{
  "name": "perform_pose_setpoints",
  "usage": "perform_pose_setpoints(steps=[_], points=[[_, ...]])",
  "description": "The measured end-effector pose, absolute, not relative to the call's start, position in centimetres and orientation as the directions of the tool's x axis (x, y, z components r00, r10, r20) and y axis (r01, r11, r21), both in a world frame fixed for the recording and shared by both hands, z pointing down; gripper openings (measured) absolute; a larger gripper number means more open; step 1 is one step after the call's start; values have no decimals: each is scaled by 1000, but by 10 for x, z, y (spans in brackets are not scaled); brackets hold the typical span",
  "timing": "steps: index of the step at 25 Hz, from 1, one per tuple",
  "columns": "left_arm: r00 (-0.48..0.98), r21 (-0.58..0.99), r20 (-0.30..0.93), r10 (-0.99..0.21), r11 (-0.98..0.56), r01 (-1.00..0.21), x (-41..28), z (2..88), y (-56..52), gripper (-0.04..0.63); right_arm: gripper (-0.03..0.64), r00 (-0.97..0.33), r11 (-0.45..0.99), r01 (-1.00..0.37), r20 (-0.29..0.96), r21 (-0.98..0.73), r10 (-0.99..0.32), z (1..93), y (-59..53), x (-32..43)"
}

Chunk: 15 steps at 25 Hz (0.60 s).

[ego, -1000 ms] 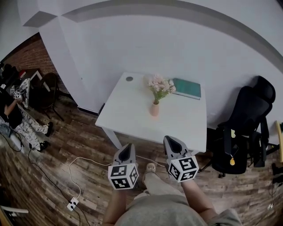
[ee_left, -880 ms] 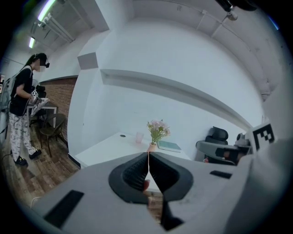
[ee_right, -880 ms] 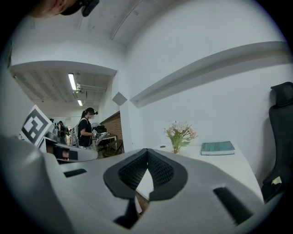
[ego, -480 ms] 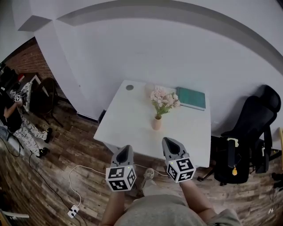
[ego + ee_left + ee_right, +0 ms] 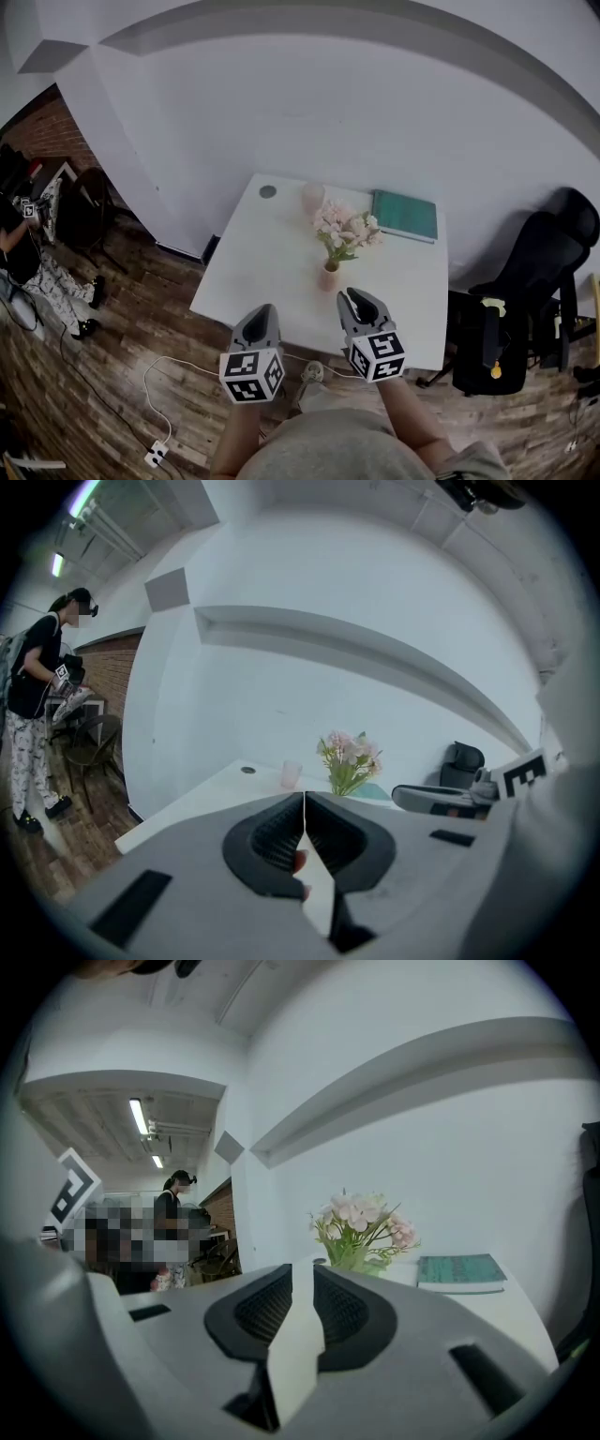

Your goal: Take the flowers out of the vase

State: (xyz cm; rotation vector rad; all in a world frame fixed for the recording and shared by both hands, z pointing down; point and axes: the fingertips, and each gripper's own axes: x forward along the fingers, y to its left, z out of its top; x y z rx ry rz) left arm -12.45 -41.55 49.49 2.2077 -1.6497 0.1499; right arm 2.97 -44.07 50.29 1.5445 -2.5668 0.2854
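Note:
A bunch of pale pink flowers (image 5: 345, 228) with green stems stands in a small peach vase (image 5: 328, 277) near the middle of the white table (image 5: 253, 258). Both grippers hover over the table's near edge, short of the vase. My left gripper (image 5: 260, 315) is to the vase's left with its jaws shut and nothing in them. My right gripper (image 5: 361, 301) is just right of the vase; its jaws have just been opening and show a narrow empty gap. The flowers (image 5: 350, 755) lie ahead in the left gripper view, and the flowers (image 5: 364, 1215) also in the right gripper view.
A green book (image 5: 405, 215) lies at the table's far right, and a pale cup (image 5: 312, 197) and a round grommet (image 5: 268, 191) at the far side. A black office chair (image 5: 548, 272) stands right of the table. A person (image 5: 37, 714) stands far left. A cable (image 5: 173, 347) crosses the wooden floor.
Both grippers have moved forward to the table's near edge, and the table and vase look nearer. The right jaws went from closed to slightly parted.

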Motion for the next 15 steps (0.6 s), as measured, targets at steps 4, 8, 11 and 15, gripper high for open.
perform_pose_setpoints(steps=[4,8,11,15], points=[[311,236,313,-898,-243,-941,-121,499,-432,8,91,-465,456,-885,227,-95,-856,512,-460,32],[313,235,320,-894,-245,-940,-120,502,-446,8,119,-462,452,-886,245,-99,-852,522,-477,33],[312,234,321,-894,-244,-941,-122,503,-457,8,145,-459,448,-888,259,-104,-850,530,-489,33],[308,233,318,-897,-241,-942,-127,502,-473,8,187,-452,442,-891,282,-105,-846,541,-506,32]])
